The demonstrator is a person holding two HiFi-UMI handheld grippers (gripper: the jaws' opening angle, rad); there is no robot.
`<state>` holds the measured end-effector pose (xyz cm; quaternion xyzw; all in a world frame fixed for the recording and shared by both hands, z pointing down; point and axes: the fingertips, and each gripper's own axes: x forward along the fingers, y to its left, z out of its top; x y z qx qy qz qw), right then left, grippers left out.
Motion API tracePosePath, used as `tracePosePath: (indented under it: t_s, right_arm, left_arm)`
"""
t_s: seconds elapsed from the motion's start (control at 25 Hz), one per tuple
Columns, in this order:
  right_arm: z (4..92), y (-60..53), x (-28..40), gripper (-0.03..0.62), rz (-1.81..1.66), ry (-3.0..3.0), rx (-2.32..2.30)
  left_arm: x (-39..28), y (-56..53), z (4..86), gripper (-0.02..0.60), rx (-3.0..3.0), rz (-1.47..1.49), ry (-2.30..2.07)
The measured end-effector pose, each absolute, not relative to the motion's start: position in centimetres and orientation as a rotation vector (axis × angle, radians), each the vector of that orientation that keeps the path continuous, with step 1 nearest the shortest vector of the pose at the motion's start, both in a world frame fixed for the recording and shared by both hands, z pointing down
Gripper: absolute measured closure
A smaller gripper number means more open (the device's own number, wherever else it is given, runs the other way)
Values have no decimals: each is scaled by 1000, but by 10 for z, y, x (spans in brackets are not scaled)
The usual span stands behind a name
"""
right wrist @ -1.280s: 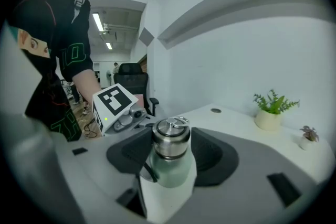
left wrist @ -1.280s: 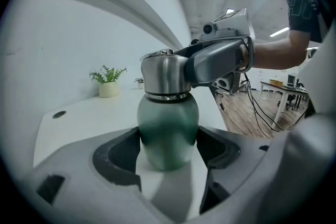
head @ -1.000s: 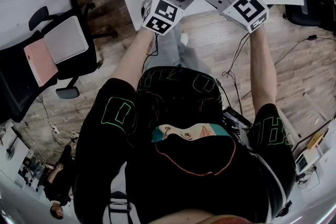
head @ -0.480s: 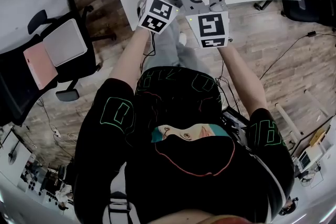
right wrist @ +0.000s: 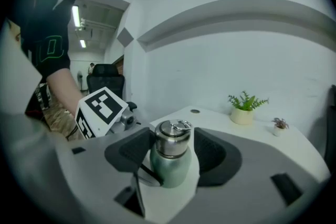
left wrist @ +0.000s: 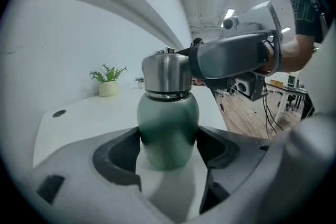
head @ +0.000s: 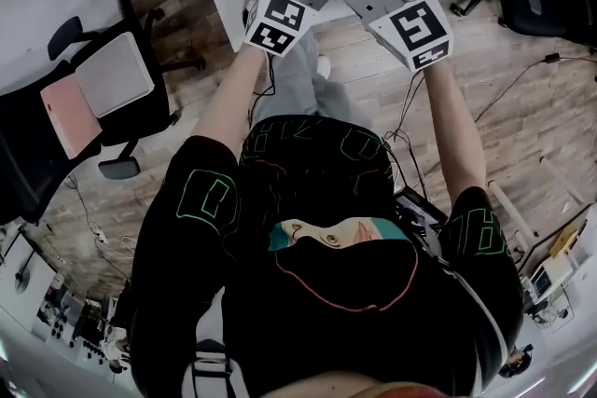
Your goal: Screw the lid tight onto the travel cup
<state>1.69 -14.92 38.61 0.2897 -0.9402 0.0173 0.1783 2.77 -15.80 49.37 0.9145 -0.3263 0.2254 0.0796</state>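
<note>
**Left claw** (left wrist: 168, 150): it is clamping the lower green body of the travel cup (left wrist: 168, 118). Both dark pads are pressing on its flanks, so this claw is acting as the anchor.

**Cup position:** the cup is standing upright on the white bench (left wrist: 79, 113), with the bench's near edge just on the person's side of it (in the head view, floorboards are showing right past that edge).

**Cup handling (judgement):**
- I am reading it as rigid painted metal, moderately heavy for its size and not fragile.
- The smooth, rounded paint is probably offering little friction.
- The belly of the body, where the left pads are sitting, is looking like the right place to brace against twisting.

**Lid** (left wrist: 167, 73): brushed steel, sitting on top of the cup, with a narrow dark seam showing at the neck.
- I cannot tell whether it is fully seated.
- Its straight cylindrical wall is the place to grip.
- The small ring on its crown is looking too loose to turn by.

**Right claw** (right wrist: 171, 147): it is reaching in at lid height from the cup's right.
- Its jaws are standing either side of the lid and have just been opening wider.
- The lid is between them, with one pad close against it and a sliver of gap at the other, so this claw is gripping nothing.

**Next move (judgement):** the next twist is calling for a fresh, firm squeeze on the lid wall, since polished steel may be slipping under light pressure.
</note>
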Motion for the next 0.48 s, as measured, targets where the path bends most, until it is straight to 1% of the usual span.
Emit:
tracePosePath:
  t_s: [0.28, 0.4, 0.48]
  right_arm:
    - [393, -156, 9, 333, -98, -2611, 497]
    - [393, -155, 5, 339, -86, -2633, 389]
    - [392, -155, 6, 344, -54, -2651, 400]
  left_arm:
    - [28, -158, 495, 236, 2735, 685, -961]
    - [27, -158, 494, 236, 2734, 686, -962]
    - [28, -158, 494, 236, 2733, 686, -961]
